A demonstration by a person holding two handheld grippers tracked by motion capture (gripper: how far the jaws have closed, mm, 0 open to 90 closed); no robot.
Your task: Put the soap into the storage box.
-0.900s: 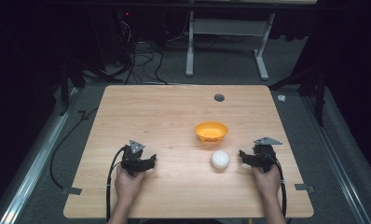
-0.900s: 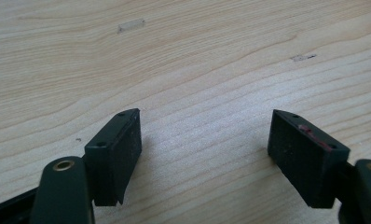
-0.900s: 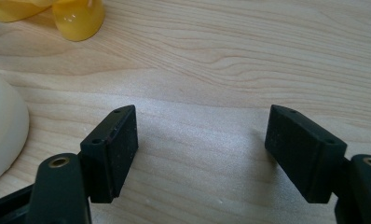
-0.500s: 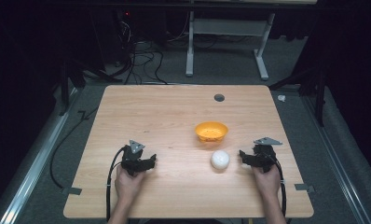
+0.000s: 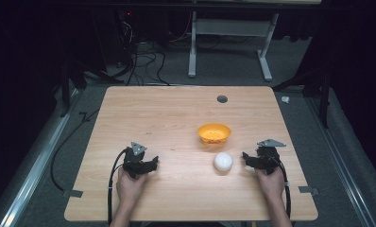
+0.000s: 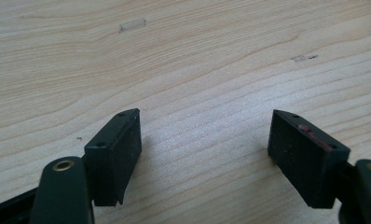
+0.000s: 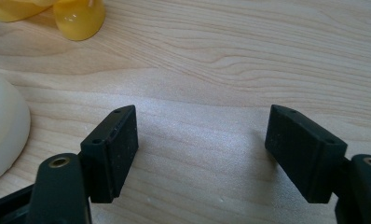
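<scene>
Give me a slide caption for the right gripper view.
Right gripper open over bare wooden table, white ball at left edge, orange bowl beyond.

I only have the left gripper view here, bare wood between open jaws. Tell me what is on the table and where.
Observer: A white ball lies on the table toward its right half, just nearer the person than an orange bowl.
Operator: Report the other gripper.
Observer: The right gripper sits on the table to the right of the ball, pointing toward it, apart from it.
Operator: Give me its jaws.
Observer: Open, with bare wood between them in the right gripper view; the ball lies off to that view's left.
Operator: Place my gripper.
Observer: The left gripper rests at the table's near left, well left of the ball.
</scene>
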